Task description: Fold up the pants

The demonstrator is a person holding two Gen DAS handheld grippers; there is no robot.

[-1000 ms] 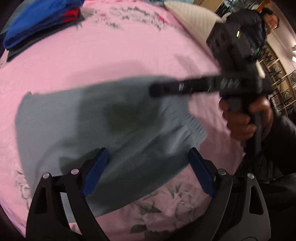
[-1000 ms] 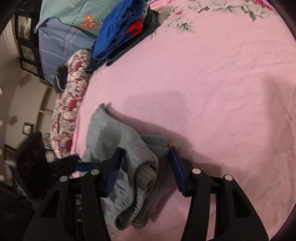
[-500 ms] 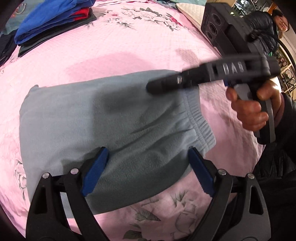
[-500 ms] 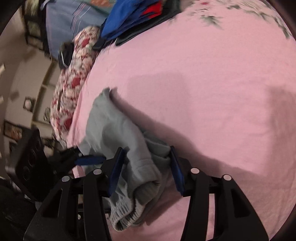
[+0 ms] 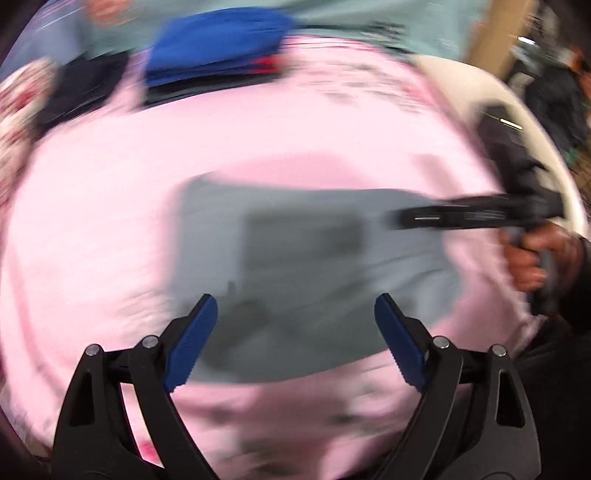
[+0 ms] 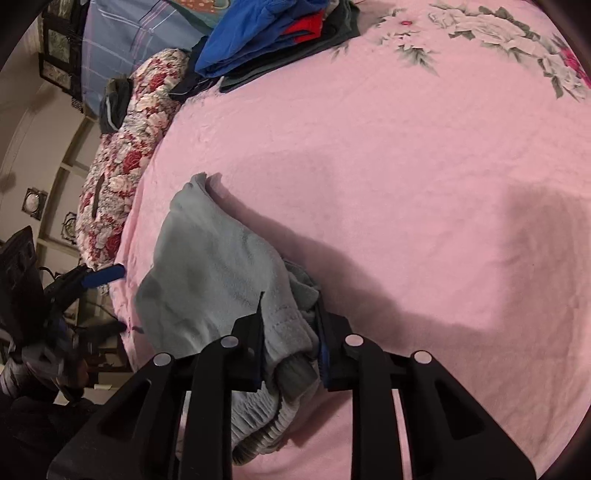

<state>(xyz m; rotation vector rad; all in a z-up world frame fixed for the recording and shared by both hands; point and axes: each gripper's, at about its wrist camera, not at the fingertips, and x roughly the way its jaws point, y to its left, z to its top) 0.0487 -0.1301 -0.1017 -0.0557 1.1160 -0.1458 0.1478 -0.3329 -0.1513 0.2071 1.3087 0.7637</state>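
Grey-blue knit pants (image 5: 295,258) lie folded into a rough rectangle on the pink bedspread (image 5: 110,221); the left wrist view is motion-blurred. My left gripper (image 5: 295,317) is open and empty, held above the pants' near edge. My right gripper (image 6: 290,325) is shut on the bunched waistband end of the pants (image 6: 221,266), and it shows in the left wrist view (image 5: 424,218) at the pants' right end.
A stack of folded blue, red and dark clothes (image 6: 266,33) lies at the far edge of the bed (image 6: 406,147). A floral pillow (image 6: 122,147) lies along the bed's left side. A white pillow (image 5: 498,122) is at the right.
My right gripper has closed on the waistband end of the pants. My left gripper has pulled back and up, so the pants look smaller and farther.
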